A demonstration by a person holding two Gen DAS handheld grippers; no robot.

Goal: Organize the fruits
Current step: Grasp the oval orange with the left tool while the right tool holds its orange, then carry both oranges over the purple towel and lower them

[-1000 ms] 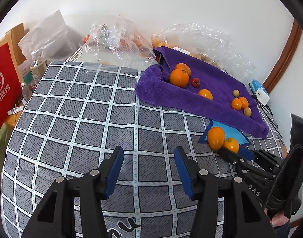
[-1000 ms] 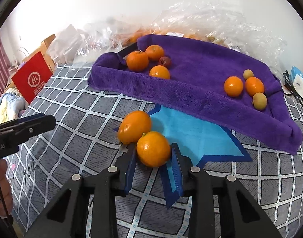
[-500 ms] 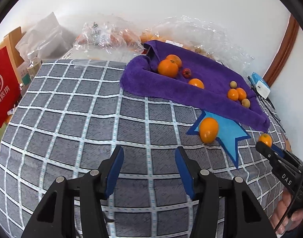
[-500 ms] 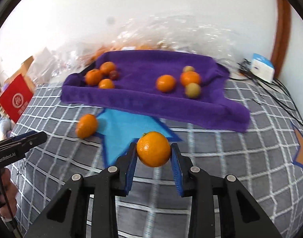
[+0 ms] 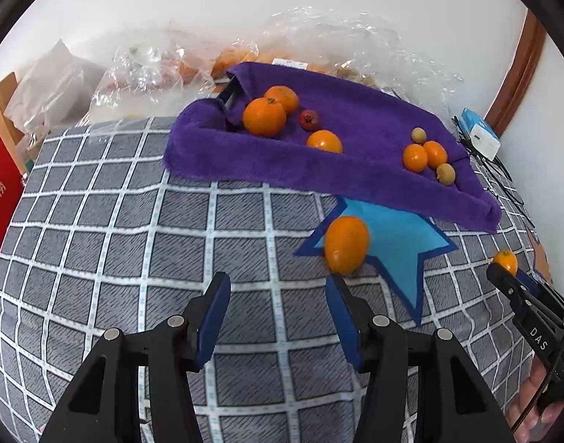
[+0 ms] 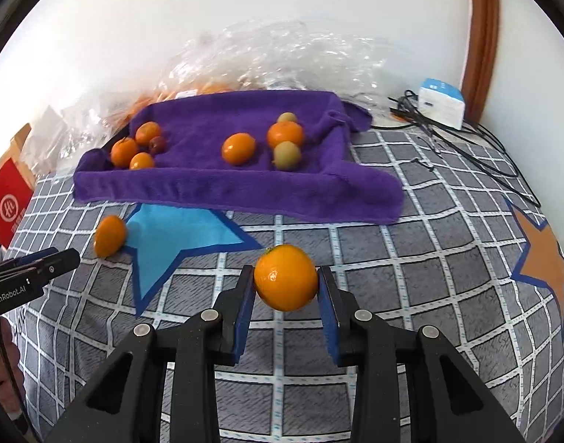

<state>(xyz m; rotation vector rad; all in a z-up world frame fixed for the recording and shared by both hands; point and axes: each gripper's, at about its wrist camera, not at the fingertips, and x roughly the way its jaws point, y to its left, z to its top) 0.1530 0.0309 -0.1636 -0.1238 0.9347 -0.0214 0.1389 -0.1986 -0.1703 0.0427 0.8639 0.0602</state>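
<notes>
My right gripper (image 6: 284, 288) is shut on an orange (image 6: 285, 277) and holds it above the grey checked cloth, between the blue star (image 6: 171, 238) and the orange star (image 6: 543, 258). It shows at the right edge of the left wrist view, with the orange (image 5: 506, 261) at its tips. My left gripper (image 5: 278, 297) is open and empty, just short of a second orange (image 5: 346, 243) lying on the left edge of the blue star (image 5: 396, 238). A purple towel (image 5: 355, 170) behind holds several oranges, small green fruits and one red fruit (image 5: 308, 119).
Clear plastic bags of fruit (image 5: 163, 70) lie behind the towel by the wall. A red bag (image 5: 1, 188) stands at the left. A white-blue box (image 6: 441, 102) and black cables (image 6: 477, 155) lie at the back right.
My right gripper lifted its orange off the blue star and carried it right, toward the orange star. My left gripper moved closer to the orange left beside the blue star.
</notes>
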